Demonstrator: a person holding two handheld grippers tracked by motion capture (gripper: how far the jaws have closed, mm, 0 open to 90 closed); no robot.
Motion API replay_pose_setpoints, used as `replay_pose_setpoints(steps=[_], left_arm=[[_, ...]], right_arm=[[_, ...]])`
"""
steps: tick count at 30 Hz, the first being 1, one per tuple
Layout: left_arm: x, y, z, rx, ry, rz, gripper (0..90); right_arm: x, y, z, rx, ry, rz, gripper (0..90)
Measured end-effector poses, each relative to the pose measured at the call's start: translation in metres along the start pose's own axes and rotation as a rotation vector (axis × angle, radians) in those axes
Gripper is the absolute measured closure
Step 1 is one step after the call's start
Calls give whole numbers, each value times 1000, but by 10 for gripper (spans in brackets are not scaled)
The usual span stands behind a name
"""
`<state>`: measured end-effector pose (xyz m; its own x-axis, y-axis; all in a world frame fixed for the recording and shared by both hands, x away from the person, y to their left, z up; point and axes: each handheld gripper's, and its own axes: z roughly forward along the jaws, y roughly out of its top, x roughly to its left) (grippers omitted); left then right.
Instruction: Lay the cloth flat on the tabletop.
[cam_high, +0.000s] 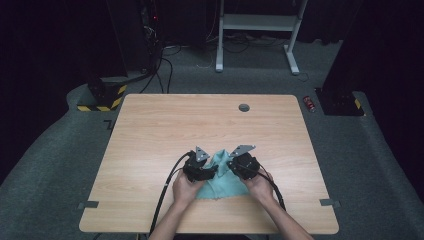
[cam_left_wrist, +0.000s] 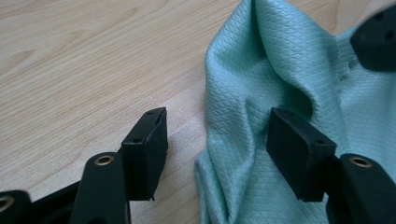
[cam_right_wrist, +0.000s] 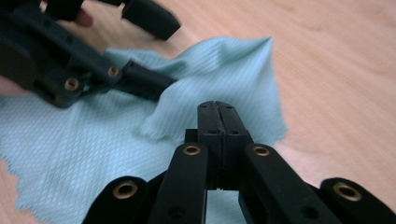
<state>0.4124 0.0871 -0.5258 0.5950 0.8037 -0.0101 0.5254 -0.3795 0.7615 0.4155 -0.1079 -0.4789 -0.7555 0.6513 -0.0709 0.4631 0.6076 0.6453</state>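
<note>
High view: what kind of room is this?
Probably a lab or recording workspace: one bare wooden table on grey carpet, cables and dark equipment behind, hazard-striped stand bases, a white desk frame.

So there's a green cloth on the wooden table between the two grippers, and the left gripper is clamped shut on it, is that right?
Not quite. The left gripper is open: the left gripper view shows its jaws wide apart, with the edge of the green cloth lying between them, not pinched. The rest holds: the cloth lies on the wooden table between the two grippers.
</note>
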Motion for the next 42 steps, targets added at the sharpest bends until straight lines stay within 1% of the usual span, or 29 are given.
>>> replay_pose_setpoints(steps=[3, 6, 9, 12, 13, 15, 17, 19, 23, 24, 26, 27, 29, 30, 31, 32, 34, 35, 36, 37, 39, 40, 42], left_arm=[[0, 0, 0, 0, 0, -1, 385], [0, 0, 0, 0, 0, 0, 385], [0, 0, 0, 1, 0, -1, 384], [0, 0, 0, 2, -1, 0, 383], [0, 0, 0, 1, -2, 0, 383], [0, 0, 0, 1, -2, 1, 382], [1, 0, 0, 1, -2, 2, 381], [0, 0, 0, 1, -3, 0, 381], [1, 0, 0, 2, -3, 1, 381], [1, 0, 0, 2, -3, 1, 381], [1, 0, 0, 2, -3, 0, 381], [0, 0, 0, 2, -3, 0, 381], [0, 0, 0, 2, -3, 0, 380], [1, 0, 0, 2, -3, 1, 380], [1, 0, 0, 2, -3, 1, 380], [1, 0, 0, 2, -3, 1, 380], [1, 0, 0, 2, -3, 1, 378], [1, 0, 0, 2, -3, 2, 378], [1, 0, 0, 3, -3, 3, 377], [1, 0, 0, 2, -2, 3, 377], [1, 0, 0, 2, -2, 2, 377], [1, 0, 0, 2, -3, 2, 377], [1, 0, 0, 2, -3, 3, 376]], right_arm=[[-8, 3, 2, 6, 5, 48, 899], [-18, 5, 6, 10, 11, 110, 899], [-25, 10, 6, -7, 2, 146, 899], [-29, 15, 3, -27, 3, 167, 892], [-28, 16, 1, -38, 7, 170, 874], [-24, 17, -3, -44, 7, 154, 840], [-18, 16, -4, -37, 2, 121, 753], [-11, 15, -3, -23, 11, 99, 684], [-4, 11, 2, -3, 35, 85, 570], [-1, 9, 5, 11, 35, 83, 544], [1, 6, 11, 24, 35, 73, 504], [1, 5, 13, 30, 37, 81, 496], [0, 3, 19, 41, 42, 101, 505], [-2, 3, 23, 48, 42, 96, 521], [-3, 3, 27, 64, 42, 105, 542], [-4, 2, 31, 77, 40, 100, 578], [-6, 0, 33, 64, 30, 96, 683], [-6, 0, 32, 66, 29, 109, 763], [-5, 0, 31, 72, 22, 102, 836], [-5, 0, 31, 82, 25, 85, 863], [-4, 1, 30, 88, 19, 61, 879], [-5, 3, 28, 82, 17, 58, 880], [-7, 7, 22, 63, 31, 84, 884]])
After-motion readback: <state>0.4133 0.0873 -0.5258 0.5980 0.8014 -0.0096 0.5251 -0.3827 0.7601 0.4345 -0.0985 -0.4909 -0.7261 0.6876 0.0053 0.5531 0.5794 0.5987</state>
